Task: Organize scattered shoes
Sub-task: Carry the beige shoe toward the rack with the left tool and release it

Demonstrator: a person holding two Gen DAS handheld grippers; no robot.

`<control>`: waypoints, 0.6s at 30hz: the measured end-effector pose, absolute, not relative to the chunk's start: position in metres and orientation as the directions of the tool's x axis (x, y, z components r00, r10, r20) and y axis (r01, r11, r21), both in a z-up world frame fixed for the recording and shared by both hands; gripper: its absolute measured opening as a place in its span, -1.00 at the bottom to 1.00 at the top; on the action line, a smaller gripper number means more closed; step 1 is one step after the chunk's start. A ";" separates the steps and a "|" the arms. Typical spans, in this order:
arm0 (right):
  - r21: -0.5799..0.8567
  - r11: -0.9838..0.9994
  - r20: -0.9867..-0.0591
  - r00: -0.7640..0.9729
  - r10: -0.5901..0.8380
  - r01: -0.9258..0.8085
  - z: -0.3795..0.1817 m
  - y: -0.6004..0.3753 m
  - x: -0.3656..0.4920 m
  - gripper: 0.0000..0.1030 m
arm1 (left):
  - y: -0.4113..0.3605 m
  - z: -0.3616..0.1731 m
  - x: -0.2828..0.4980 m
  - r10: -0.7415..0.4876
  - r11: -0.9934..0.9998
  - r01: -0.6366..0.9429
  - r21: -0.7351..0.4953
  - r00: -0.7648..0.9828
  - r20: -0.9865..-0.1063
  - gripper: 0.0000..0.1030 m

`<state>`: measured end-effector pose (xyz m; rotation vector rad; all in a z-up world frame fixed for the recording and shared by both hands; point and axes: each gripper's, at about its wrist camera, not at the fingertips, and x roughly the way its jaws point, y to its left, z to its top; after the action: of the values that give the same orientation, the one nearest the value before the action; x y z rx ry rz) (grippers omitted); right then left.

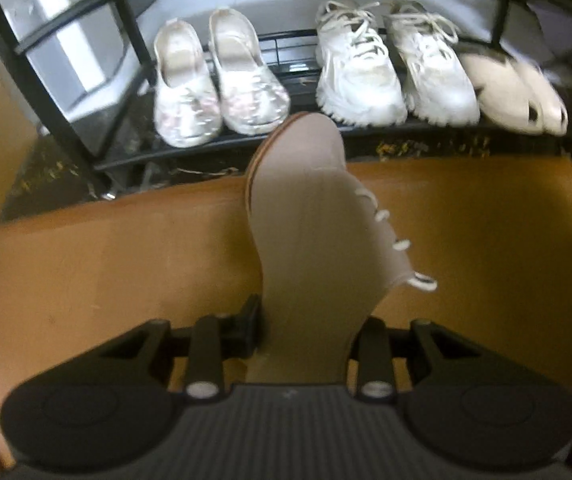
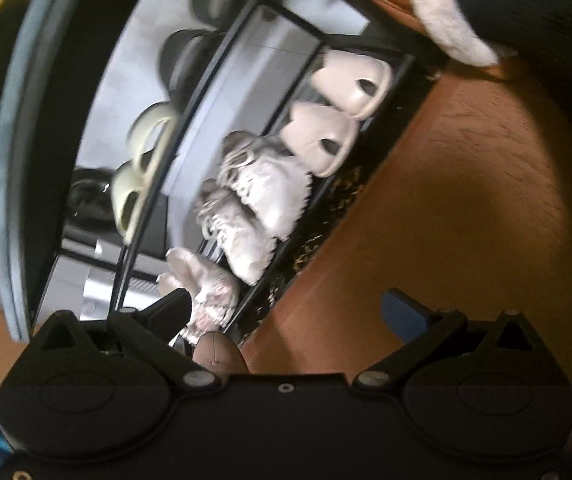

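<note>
My left gripper is shut on the heel end of a beige lace-up shoe, held above the orange-brown floor with its toe pointing at the black shoe rack. On the rack's bottom shelf stand a pair of white floral flats, a pair of white chunky sneakers and a pair of white clogs. My right gripper is open and empty, tilted, near the rack's front corner. The toe of the beige shoe peeks in just above its body.
The rack's upper shelf holds pale green slippers and dark shoes. A leg in a dark sock with a white fluffy slipper is at the top right of the right wrist view. Orange-brown floor lies in front of the rack.
</note>
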<state>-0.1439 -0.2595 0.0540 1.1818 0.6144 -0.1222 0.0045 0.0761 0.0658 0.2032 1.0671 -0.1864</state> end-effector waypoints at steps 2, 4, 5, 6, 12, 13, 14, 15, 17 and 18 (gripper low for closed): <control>0.828 0.384 -0.509 0.834 0.211 0.408 0.050 -0.267 -0.142 1.00 | 0.052 0.054 0.010 -0.090 0.980 0.201 0.001 0.444 -0.892 -0.43; 0.817 0.396 -0.516 0.838 0.180 0.419 0.049 -0.276 -0.142 1.00 | 0.032 0.040 0.011 -0.136 0.985 0.150 -0.079 0.415 -0.900 -0.43; 0.809 0.405 -0.522 0.838 0.160 0.426 0.048 -0.281 -0.142 1.00 | 0.022 0.033 0.008 -0.161 0.984 0.131 -0.118 0.399 -0.903 -0.43; 0.802 0.412 -0.526 0.838 0.144 0.433 0.048 -0.284 -0.141 1.00 | 0.013 0.025 0.005 -0.189 0.981 0.114 -0.157 0.384 -0.904 -0.43; 0.767 0.439 -0.555 0.828 0.086 0.468 0.043 -0.296 -0.138 1.00 | -0.019 -0.004 -0.014 -0.359 0.933 0.136 -0.333 0.303 -0.883 -0.38; 0.766 0.443 -0.556 0.826 0.092 0.466 0.042 -0.297 -0.137 1.00 | -0.021 -0.007 -0.016 -0.380 0.925 0.144 -0.352 0.295 -0.877 -0.32; 0.763 0.452 -0.558 0.824 0.099 0.463 0.041 -0.296 -0.135 1.00 | -0.020 -0.007 -0.016 -0.382 0.924 0.145 -0.354 0.300 -0.874 -0.29; 0.757 0.464 -0.562 0.820 0.105 0.460 0.040 -0.295 -0.133 1.00 | -0.019 -0.007 -0.016 -0.380 0.925 0.144 -0.353 0.304 -0.873 -0.19; 0.740 0.496 -0.575 0.810 0.117 0.453 0.038 -0.291 -0.128 1.00 | -0.016 -0.002 -0.015 -0.349 0.937 0.130 -0.324 0.328 -0.878 0.00; 0.729 0.514 -0.583 0.803 0.121 0.452 0.038 -0.289 -0.126 1.00 | -0.016 0.003 -0.016 -0.304 0.953 0.125 -0.277 0.352 -0.885 0.11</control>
<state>-0.1258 -0.2895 0.0380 1.0280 0.6329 -0.2154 -0.0161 -0.0159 0.0027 -0.1719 1.1803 -0.2791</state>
